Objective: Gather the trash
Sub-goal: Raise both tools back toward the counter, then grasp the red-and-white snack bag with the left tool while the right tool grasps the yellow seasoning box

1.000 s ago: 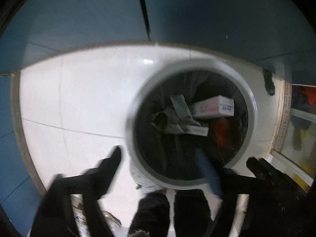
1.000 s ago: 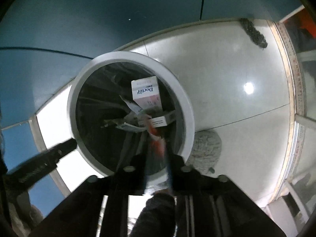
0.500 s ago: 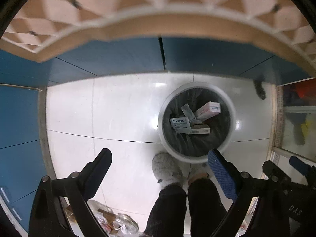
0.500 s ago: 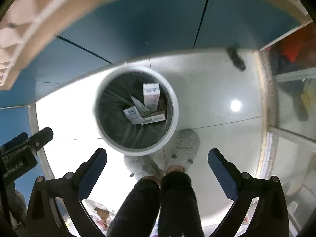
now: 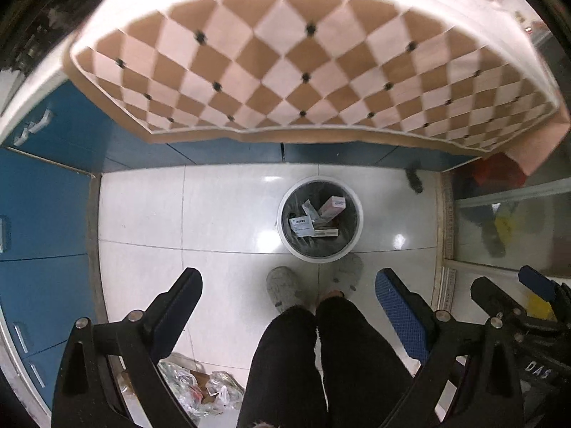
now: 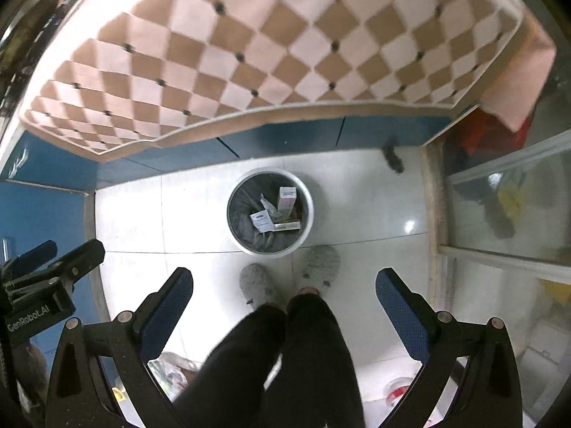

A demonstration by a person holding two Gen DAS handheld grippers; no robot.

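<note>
A round white trash bin (image 5: 359,214) with a black liner stands on the white tile floor far below, also in the right wrist view (image 6: 309,214). Inside lie a pink-white box (image 5: 332,206) (image 6: 287,198), a white packet (image 5: 301,225) (image 6: 260,220) and a flat carton (image 5: 325,232). My left gripper (image 5: 287,296) is open and empty, high above the floor. My right gripper (image 6: 283,290) is open and empty too, beside the left one.
A table with a checkered pink and tan cloth (image 5: 303,71) (image 6: 285,42) fills the upper view. Blue cabinets (image 5: 43,214) stand at the left, a glass door (image 5: 506,224) at the right. The person's legs and grey slippers (image 5: 282,290) stand by the bin. Plastic bags (image 5: 192,388) lie low left.
Both grippers have risen from just over the bin to well above table height. The right gripper let go of a piece of trash into the bin and opened; the tablecloth has come into view.
</note>
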